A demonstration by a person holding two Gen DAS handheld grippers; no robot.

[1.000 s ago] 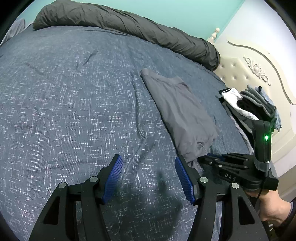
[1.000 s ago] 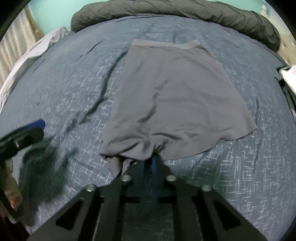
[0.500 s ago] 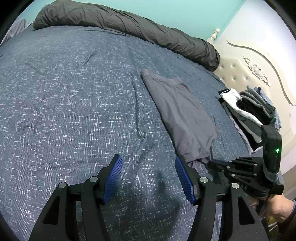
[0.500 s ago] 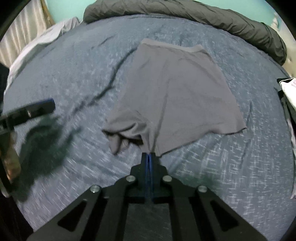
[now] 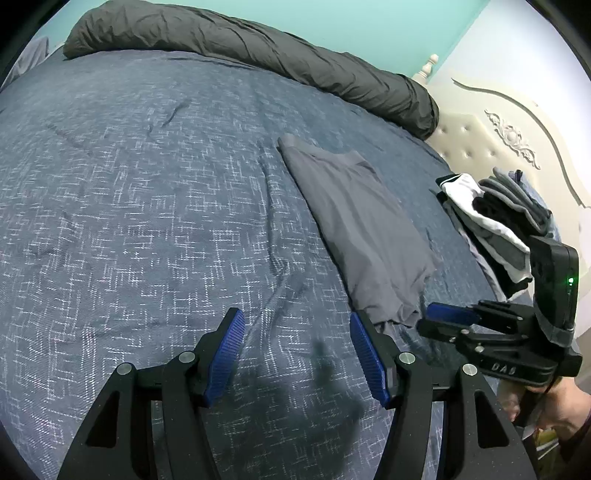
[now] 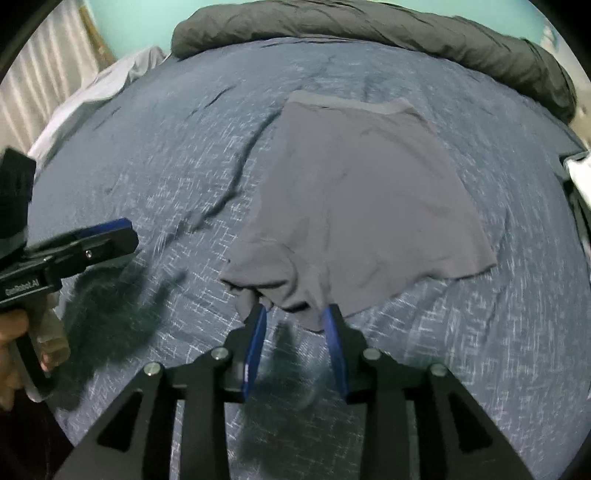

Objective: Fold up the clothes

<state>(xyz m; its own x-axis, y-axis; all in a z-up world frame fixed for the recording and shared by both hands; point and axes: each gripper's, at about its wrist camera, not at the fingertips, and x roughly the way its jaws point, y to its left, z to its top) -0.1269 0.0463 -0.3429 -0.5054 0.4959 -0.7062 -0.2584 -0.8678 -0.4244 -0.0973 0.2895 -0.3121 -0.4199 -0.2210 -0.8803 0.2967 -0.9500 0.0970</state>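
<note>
Lay flat on blue bedspread (image 6: 147,166): grey garment (image 6: 362,199), long axis running away from right gripper (image 6: 295,325), jaws just opening, bunched hem apparently unpinched between; left gripper (image 5: 295,350) wide, empty, farther.

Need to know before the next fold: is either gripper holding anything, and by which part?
Nothing is held. The right gripper has just been opening; the grey shorts' bunched hem lies loose between its jaws. The left gripper is open, empty.

**Bedroom with a teal wall**

A bed (image 5: 147,206) under a blue flecked cover fills the room. A dark grey duvet (image 5: 258,55) lies rolled along the teal wall (image 5: 332,18). A cream tufted headboard (image 5: 480,147) stands right; pale curtains (image 6: 48,85) hang left.
</note>
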